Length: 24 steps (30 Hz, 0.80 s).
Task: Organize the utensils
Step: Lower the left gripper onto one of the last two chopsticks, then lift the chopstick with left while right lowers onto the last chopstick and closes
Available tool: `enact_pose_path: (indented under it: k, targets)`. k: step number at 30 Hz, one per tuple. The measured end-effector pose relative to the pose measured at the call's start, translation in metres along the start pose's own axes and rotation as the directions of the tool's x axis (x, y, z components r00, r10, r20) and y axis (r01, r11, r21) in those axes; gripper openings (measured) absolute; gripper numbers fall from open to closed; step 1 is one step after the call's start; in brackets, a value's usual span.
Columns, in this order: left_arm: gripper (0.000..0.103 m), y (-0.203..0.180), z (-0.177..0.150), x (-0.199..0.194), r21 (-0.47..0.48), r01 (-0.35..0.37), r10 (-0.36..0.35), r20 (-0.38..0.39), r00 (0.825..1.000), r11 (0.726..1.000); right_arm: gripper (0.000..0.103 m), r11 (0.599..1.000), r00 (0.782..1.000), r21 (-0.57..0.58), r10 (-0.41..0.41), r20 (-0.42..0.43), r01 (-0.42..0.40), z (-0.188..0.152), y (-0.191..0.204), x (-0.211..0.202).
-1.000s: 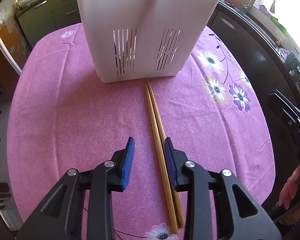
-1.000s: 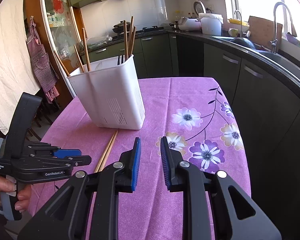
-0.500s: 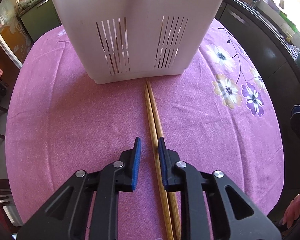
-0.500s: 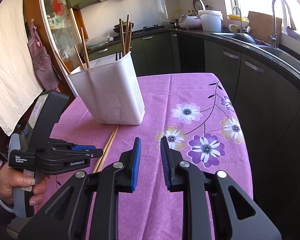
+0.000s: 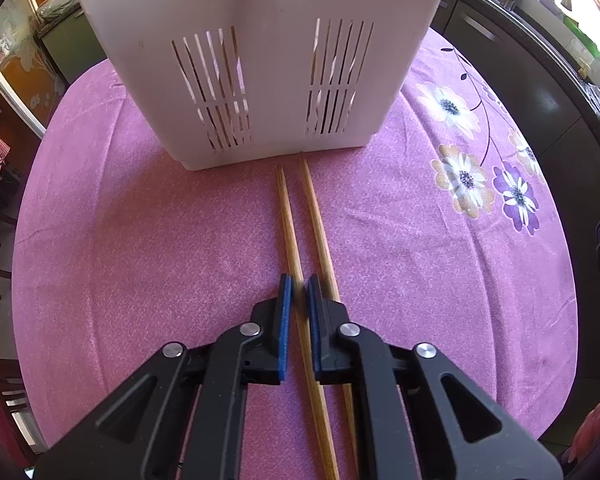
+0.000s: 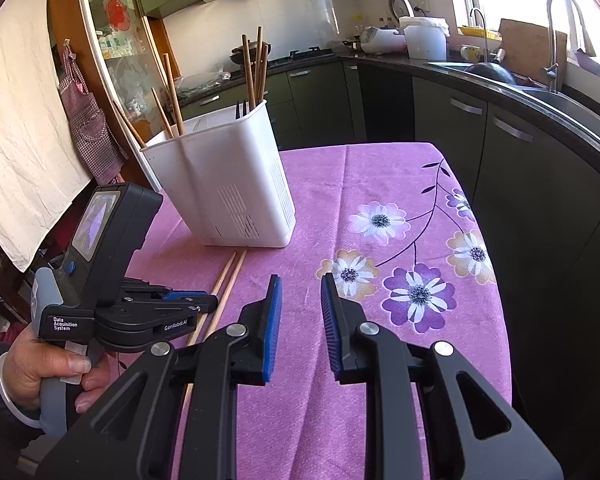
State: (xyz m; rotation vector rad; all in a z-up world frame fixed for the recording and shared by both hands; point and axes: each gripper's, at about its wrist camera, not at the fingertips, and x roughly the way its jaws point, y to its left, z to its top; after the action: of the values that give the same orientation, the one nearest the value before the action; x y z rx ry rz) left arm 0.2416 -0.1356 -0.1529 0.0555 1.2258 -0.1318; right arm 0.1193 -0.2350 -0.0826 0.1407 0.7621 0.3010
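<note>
Two wooden chopsticks lie side by side on the pink tablecloth, tips toward a white slotted utensil holder. My left gripper points steeply down and is shut on the left chopstick. The right chopstick lies free just outside the right finger. In the right wrist view the left gripper shows side-on over the chopsticks. My right gripper hovers open over the cloth with nothing between its pads. Several chopsticks stand in the holder.
A person's hand grips the left tool's handle at the table's near left. Dark kitchen cabinets and a sink counter run along the right of the table. The flowered part of the cloth lies to the right.
My left gripper moved closer to the holder and lower, and its jaws closed onto the left chopstick, whose tip has shifted away from the other one. The right gripper stayed put.
</note>
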Motion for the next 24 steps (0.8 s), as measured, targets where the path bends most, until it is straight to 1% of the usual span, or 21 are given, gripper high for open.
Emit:
enact_pose_path:
  k: [4,8,10,15,19,22,24]
  targets:
    - [0.007,0.009,-0.002,-0.012,-0.008,0.009,-0.009,0.034,0.999,1.000,0.021,1.000,1.000,-0.003,-0.004,0.002,0.004,0.001,0.001,-0.001]
    - [0.007,0.018,-0.007,-0.041,-0.007,0.017,-0.016,0.098,0.995,1.000,0.021,1.000,1.000,-0.011,-0.007,0.000,0.007,0.001,0.003,-0.003]
    - [0.007,0.021,-0.012,-0.058,-0.004,0.025,-0.024,0.138,0.990,1.000,0.026,1.000,1.000,-0.012,-0.009,0.002,0.009,0.001,0.004,-0.003]
    - [0.007,0.028,-0.031,-0.104,0.016,0.031,-0.034,0.244,0.969,0.999,0.026,1.000,1.000,-0.025,-0.011,-0.005,0.011,0.002,0.009,-0.004]
    - [0.007,0.032,-0.050,-0.136,0.036,0.028,-0.038,0.322,0.946,0.999,0.026,0.999,1.000,-0.033,-0.011,-0.015,0.011,0.002,0.014,-0.003]
    - [0.007,0.034,-0.063,-0.154,0.054,0.019,-0.038,0.367,0.929,0.998,0.026,0.999,0.999,-0.044,-0.012,-0.030,0.010,0.002,0.019,0.002]
    - [0.007,0.035,-0.069,-0.162,0.064,0.016,-0.039,0.386,0.922,0.998,0.026,0.998,0.999,-0.055,-0.008,-0.044,0.006,0.001,0.024,0.008]
